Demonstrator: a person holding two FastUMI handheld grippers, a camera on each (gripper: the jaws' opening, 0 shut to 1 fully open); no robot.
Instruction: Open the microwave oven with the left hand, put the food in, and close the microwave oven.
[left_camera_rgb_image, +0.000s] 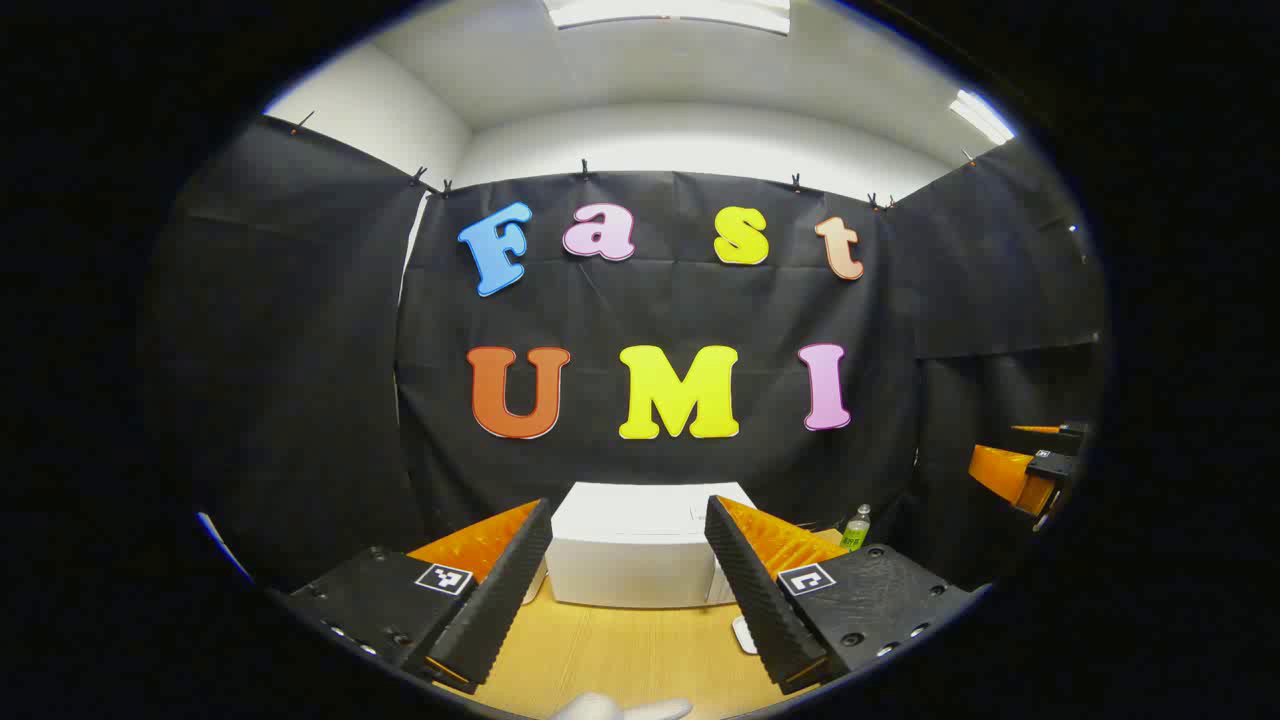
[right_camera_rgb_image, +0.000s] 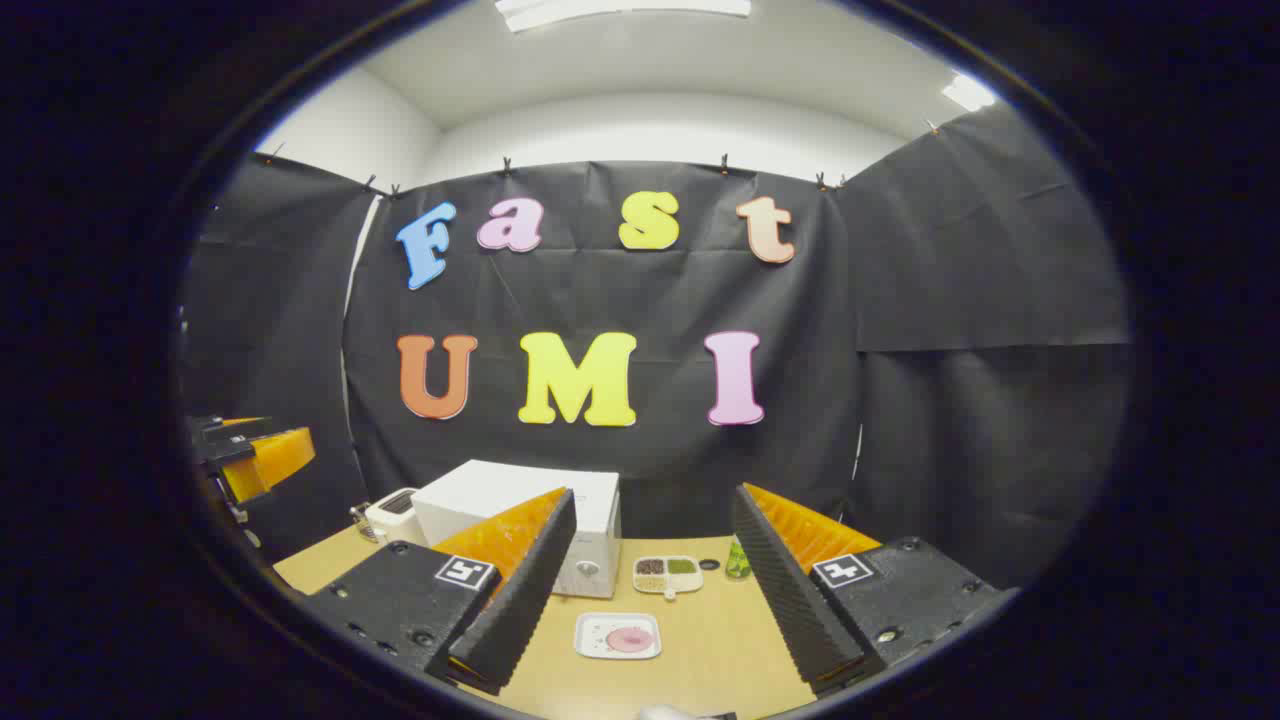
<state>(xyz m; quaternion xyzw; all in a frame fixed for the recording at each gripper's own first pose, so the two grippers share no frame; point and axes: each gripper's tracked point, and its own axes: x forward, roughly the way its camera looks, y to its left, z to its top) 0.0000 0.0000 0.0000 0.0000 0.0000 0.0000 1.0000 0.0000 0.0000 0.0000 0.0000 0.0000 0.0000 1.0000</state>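
Both fingers of the left gripper (left_camera_rgb_image: 628, 590) stand spread wide apart with nothing between them, raised above the wooden table (left_camera_rgb_image: 620, 655) and aimed at the white microwave oven (left_camera_rgb_image: 640, 545), which sits straight ahead against the black booth wall with its door closed. Just right of the oven stands a small green bottle (left_camera_rgb_image: 856, 528). At the right edge of the left gripper view the right gripper (left_camera_rgb_image: 1025, 470) shows as an orange and black shape, well apart from the oven.

In the right gripper view the right gripper's (right_camera_rgb_image: 650, 590) fingers are likewise spread wide and hold nothing. Between them, on the table (right_camera_rgb_image: 720, 650), lies a white square plate (right_camera_rgb_image: 618, 636) bearing a pink round piece of food (right_camera_rgb_image: 630, 640). Farther back, a divided tray (right_camera_rgb_image: 667, 573) of small foods rests just beside the microwave oven (right_camera_rgb_image: 520, 505). A white toaster (right_camera_rgb_image: 393, 512) stands left of the oven
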